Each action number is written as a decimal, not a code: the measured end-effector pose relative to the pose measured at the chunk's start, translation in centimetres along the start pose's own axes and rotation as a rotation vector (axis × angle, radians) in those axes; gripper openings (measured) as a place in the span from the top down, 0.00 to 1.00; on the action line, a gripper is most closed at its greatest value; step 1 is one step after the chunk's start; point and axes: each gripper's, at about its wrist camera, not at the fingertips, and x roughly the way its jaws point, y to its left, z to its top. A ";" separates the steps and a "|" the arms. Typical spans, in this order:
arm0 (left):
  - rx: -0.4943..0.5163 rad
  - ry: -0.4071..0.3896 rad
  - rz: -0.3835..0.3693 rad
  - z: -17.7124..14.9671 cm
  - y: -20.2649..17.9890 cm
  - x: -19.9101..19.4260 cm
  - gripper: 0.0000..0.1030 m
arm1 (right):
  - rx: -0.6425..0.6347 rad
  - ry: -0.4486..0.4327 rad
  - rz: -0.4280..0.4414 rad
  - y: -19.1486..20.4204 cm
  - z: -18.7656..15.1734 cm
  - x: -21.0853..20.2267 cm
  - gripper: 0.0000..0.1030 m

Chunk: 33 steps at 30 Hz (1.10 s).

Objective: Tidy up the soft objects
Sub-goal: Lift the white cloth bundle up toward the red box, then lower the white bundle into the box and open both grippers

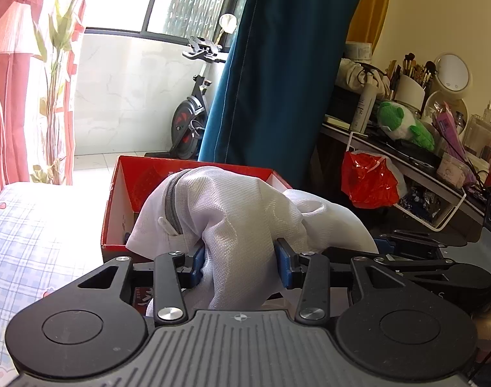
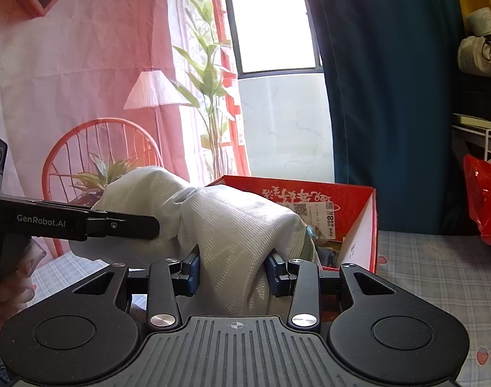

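Left wrist view: blue pads (image 1: 198, 266) of the left gripper (image 1: 240, 266) clamp a gathered fold of the white mesh zip bag (image 1: 232, 213) at a narrow opening. Fabric fills the gap between the pads. From this grip the bag rises forward and drapes over the near wall of the red box (image 1: 116, 213), which sits directly ahead on the checked bedsheet (image 1: 29, 238). Its grey zipper (image 1: 171, 203) runs roughly upright on the left side of the bundle. The linkage of the right gripper (image 1: 416, 251) shows at right, level with the bag's far end.

Right wrist view: the right gripper (image 2: 234, 274) is likewise closed narrowly on a fold of the same bag (image 2: 232, 225). The box (image 2: 371, 225) stands ahead and slightly right, open side up, with printed lettering inside and some contents that are too dark to identify. The left gripper (image 2: 148, 225) enters from the left and meets the bag's other lobe.

Judgement: the bag's long axis runs side to side between the two grips, across the box mouth. Both tools are about equally near the box; the load should travel forward and down to clear the near wall
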 end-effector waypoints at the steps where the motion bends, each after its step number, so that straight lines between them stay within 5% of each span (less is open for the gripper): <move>1: -0.001 0.003 -0.001 0.0 0.1 0.1 0.56 | 0.001 0.000 0.001 -0.1 0.0 0.1 0.65; 9: -0.018 0.002 -0.008 1.5 0.9 1.1 0.56 | 0.009 -0.004 0.013 -0.9 1.3 0.9 0.65; 21: -0.082 0.016 -0.012 6.9 2.9 5.1 0.55 | -0.078 -0.010 -0.003 -4.0 8.2 5.5 0.65; 33: -0.130 0.233 0.021 5.0 5.6 12.0 0.55 | -0.019 0.204 -0.028 -7.1 6.4 13.4 0.66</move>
